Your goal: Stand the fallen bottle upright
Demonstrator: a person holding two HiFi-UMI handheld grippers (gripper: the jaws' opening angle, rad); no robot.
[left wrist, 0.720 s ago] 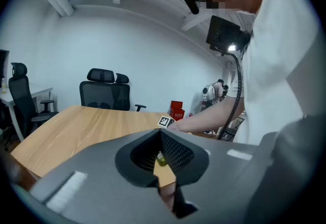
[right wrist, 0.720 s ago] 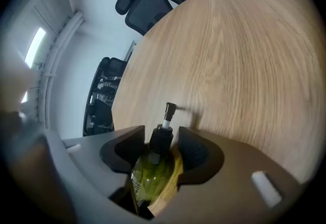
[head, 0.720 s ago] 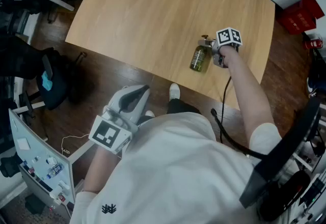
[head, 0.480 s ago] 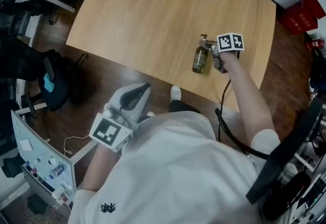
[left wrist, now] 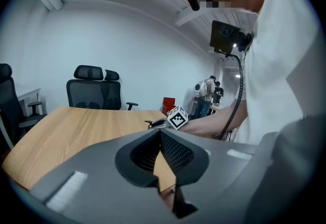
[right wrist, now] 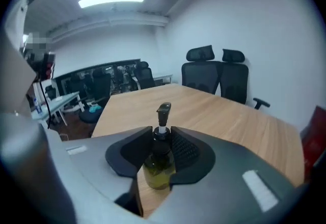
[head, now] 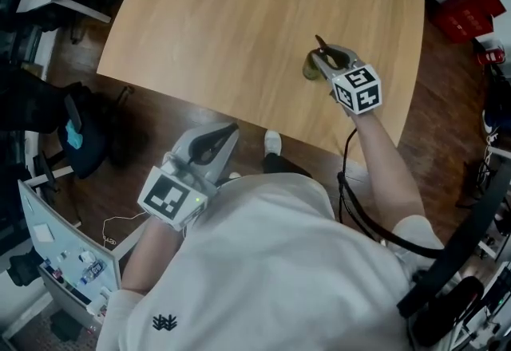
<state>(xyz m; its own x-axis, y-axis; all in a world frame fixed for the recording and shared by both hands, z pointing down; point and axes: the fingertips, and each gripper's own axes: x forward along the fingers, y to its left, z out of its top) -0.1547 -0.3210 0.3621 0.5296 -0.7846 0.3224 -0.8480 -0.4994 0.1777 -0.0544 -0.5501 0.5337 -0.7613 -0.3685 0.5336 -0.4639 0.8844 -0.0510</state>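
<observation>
Right gripper (right wrist: 162, 134) was clamped on the pump bottle (right wrist: 159, 169), both pads pressed against the neck and shoulder just under the black pump head (right wrist: 163, 109). The bottle, clear with olive-green liquid, stood upright between the jaws, pump pointing up, over the wooden table (right wrist: 224, 113) toward its right-hand near corner as the person stood. From the right gripper view its base looked level with the tabletop, but I could not tell whether it was touching or hanging just above. From overhead the gripper covered most of the bottle and only a bit of green showed beside it. Left gripper (left wrist: 159, 130) was off the table by the person's left side, jaws together with nothing in them, taking no part. Read of the step: the lift-and-turn looked done, and this was the set-down stage with the bottle vertical but not yet let go. The next move would likely call for settling the base flat on the wood, then opening the jaws gently and pulling the gripper straight back so a pad does not catch the pump head. The bottle is tall and narrow, so a sideways nudge on release could tip it again. The table around it was bare wood, nothing else to knock.
</observation>
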